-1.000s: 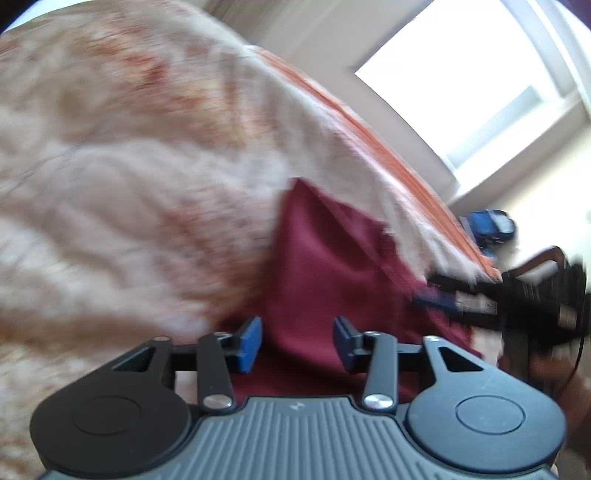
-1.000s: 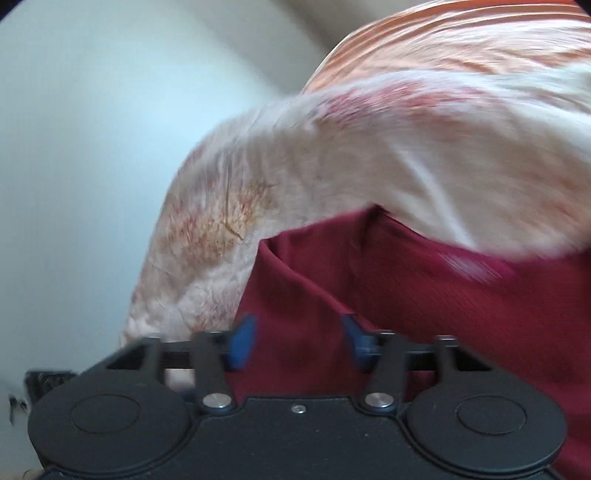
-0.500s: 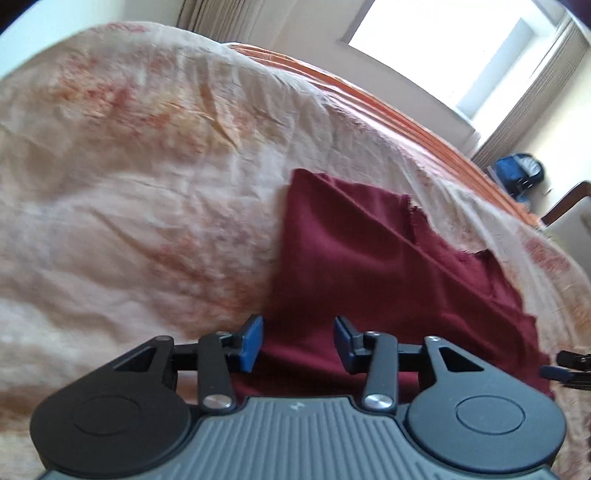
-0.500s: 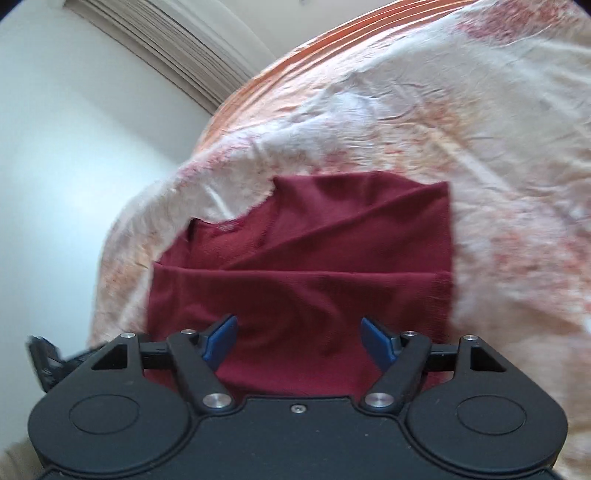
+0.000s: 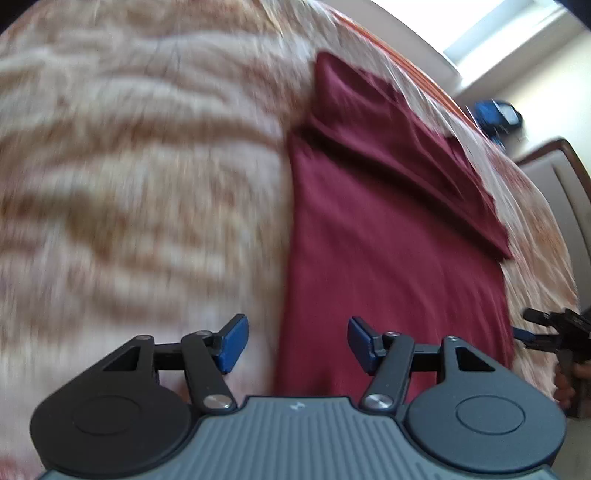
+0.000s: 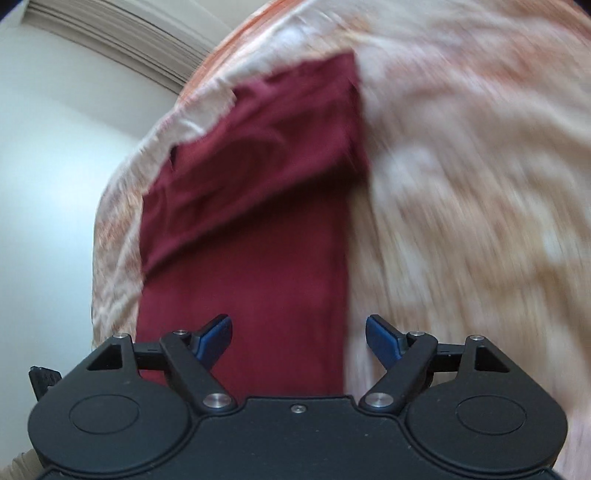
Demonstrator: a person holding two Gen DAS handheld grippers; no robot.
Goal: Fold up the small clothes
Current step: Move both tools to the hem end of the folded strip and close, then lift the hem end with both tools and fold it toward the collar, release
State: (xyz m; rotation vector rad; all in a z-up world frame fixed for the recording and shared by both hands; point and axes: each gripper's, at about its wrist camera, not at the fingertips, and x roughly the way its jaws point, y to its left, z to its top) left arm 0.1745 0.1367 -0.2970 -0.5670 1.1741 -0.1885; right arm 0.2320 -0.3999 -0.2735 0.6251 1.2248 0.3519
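A dark red garment lies flat on the bed, with a folded flap across its far end. It also shows in the right wrist view. My left gripper is open and empty, just above the garment's near left edge. My right gripper is open and empty, above the garment's near right edge. The right gripper's tips show at the right edge of the left wrist view. Both views are motion-blurred.
The bed is covered by a cream and orange patterned sheet, also in the right wrist view. A window, a blue bag and a wooden chair stand beyond the bed. A pale wall is on the left.
Both grippers have opened wider and dropped closer to the garment's near end. The views have swung, and the garment now runs lengthwise away from me.
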